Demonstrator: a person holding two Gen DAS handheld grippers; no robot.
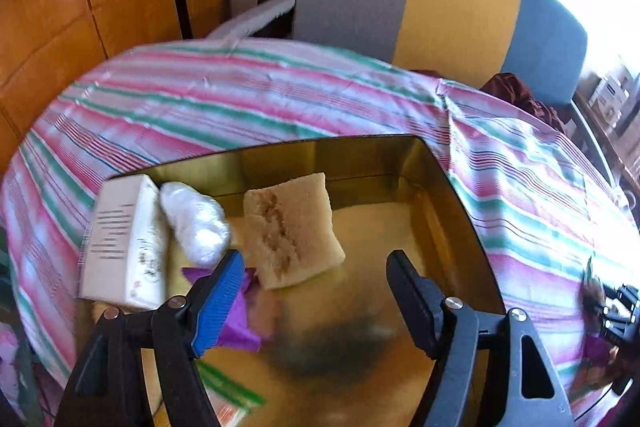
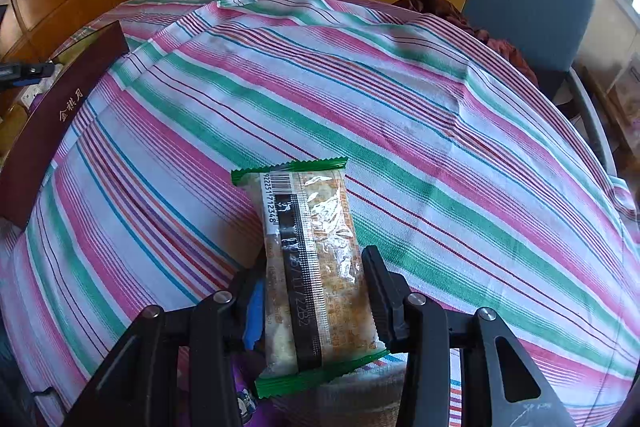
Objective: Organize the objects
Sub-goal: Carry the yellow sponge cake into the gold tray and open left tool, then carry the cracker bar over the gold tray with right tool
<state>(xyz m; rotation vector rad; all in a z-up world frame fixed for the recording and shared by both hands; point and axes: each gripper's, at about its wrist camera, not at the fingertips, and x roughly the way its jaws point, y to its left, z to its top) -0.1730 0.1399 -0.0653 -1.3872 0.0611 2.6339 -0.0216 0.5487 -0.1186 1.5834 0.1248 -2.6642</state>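
— So, where does it stand? The left hand-held gripper (image 1: 316,265) is spread wide with nothing between its fingers, above the gold-lined box (image 1: 436,167), and its view is smeared.

— Inside the box I see a white carton (image 1: 120,239), a clear-wrapped bundle (image 1: 196,223), a tan pastry packet (image 1: 290,227) and something purple (image 1: 240,323) under the blue pad. The right hand-held gripper (image 2: 316,295) is clamped on the green-edged snack packet (image 2: 312,267), held over the striped cloth (image 2: 440,131) on the worktop, well apart from the box's dark outer wall (image 2: 60,123) at far left.

— What worries you?

— The grip sits on the lower half of a slippery wrapper; the upper end sticks out free, so a quick swing could let it slide or pivot. Squeezing harder may crush whatever is inside.

— And at the box?

— The wall is upright, so a low approach could catch the packet's edge. Both grippers might also crowd each other over the same opening.
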